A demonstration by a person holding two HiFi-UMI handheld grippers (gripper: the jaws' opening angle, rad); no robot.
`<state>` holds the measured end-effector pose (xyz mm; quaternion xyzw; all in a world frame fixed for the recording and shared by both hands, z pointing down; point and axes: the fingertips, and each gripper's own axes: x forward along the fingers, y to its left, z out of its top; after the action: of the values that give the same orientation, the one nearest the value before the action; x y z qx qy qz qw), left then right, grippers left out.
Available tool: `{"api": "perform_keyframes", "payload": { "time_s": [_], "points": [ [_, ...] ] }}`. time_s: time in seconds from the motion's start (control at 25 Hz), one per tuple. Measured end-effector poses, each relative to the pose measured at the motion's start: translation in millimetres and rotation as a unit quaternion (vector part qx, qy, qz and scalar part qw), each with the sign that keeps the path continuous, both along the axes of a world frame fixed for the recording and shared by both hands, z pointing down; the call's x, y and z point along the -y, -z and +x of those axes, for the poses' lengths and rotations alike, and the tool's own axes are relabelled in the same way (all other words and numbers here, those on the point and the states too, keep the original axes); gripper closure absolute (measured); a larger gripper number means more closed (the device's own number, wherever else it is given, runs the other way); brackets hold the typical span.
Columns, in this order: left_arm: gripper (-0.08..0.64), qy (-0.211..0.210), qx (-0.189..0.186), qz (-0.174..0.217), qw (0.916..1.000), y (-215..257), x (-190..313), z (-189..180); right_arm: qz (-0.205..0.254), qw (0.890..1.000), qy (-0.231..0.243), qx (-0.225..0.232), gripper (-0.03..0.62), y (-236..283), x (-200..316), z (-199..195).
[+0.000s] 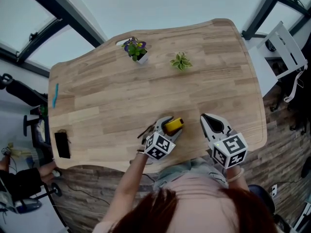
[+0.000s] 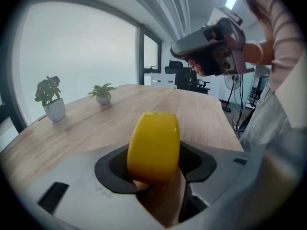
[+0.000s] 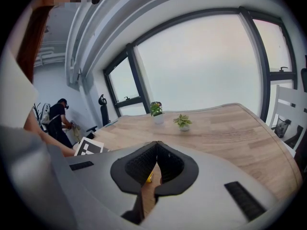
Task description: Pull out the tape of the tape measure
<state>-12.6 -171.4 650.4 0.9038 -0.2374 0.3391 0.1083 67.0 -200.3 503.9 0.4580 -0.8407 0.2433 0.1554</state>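
no legible text, brand, number or sign in view

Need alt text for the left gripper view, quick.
The left claw grips a yellow tape measure over a wooden table. The right claw hovers shut at upper right; two potted plants stand on the table's left.

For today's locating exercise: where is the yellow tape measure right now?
Head view, lower centre: the yellow tape measure is gripped by the left gripper near the front edge of the wooden table, just left of the right gripper.
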Motion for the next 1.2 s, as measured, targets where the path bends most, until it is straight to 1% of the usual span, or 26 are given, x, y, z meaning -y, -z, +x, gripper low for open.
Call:
{"api": "perform_keyframes", "payload": {
  "time_s": [0.08, 0.32, 0.52, 0.72, 0.8, 0.96, 1.08, 1.2],
  "points": [
    [0.359, -0.004, 0.011, 0.013, 0.9999, -1.9, 1.2, 0.5, -0.001, 1.000, 0.001, 0.000, 0.594, -1.4, 1.9, 1.4],
    [0.367, -0.001, 0.022, 0.032, 0.9993, -2.9, 3.3, 0.7, -0.008, 1.000, 0.004, -0.002, 0.594, -6.4, 2.7, 2.0],
    [0.376, 0.017, 0.022, 0.016, 0.9995, -3.1, 7.6, 1.9, 0.002, 1.000, 0.006, 0.000, 0.594, -3.9, 3.6, 2.1],
    [0.379, 0.040, 0.027, 0.009, 0.9988, -3.1, 9.6, 0.9, 0.024, 0.999, 0.023, -0.024, 0.594, -1.4, 4.4, -2.2],
    [0.380, 0.049, 0.027, 0.002, 0.9984, -3.0, 9.6, -0.2, 0.029, 0.999, 0.029, -0.017, 0.594, 1.4, 5.6, -6.1],
    [0.380, 0.078, 0.018, -0.003, 0.9968, 4.7, 15.6, -7.5, 0.042, 0.998, 0.044, -0.005, 0.593, 10.1, 13.0, -16.7],
    [0.380, 0.103, 0.001, 0.004, 0.9947, 19.6, 22.9, -14.4, 0.052, 0.997, 0.050, -0.001, 0.594, 16.7, 19.8, -24.1],
    [0.380, 0.118, -0.007, 0.012, 0.9929, 35.4, 28.5, -22.0, 0.061, 0.997, 0.057, 0.000, 0.592, 22.6, 24.4, -30.8]
  ]
}}
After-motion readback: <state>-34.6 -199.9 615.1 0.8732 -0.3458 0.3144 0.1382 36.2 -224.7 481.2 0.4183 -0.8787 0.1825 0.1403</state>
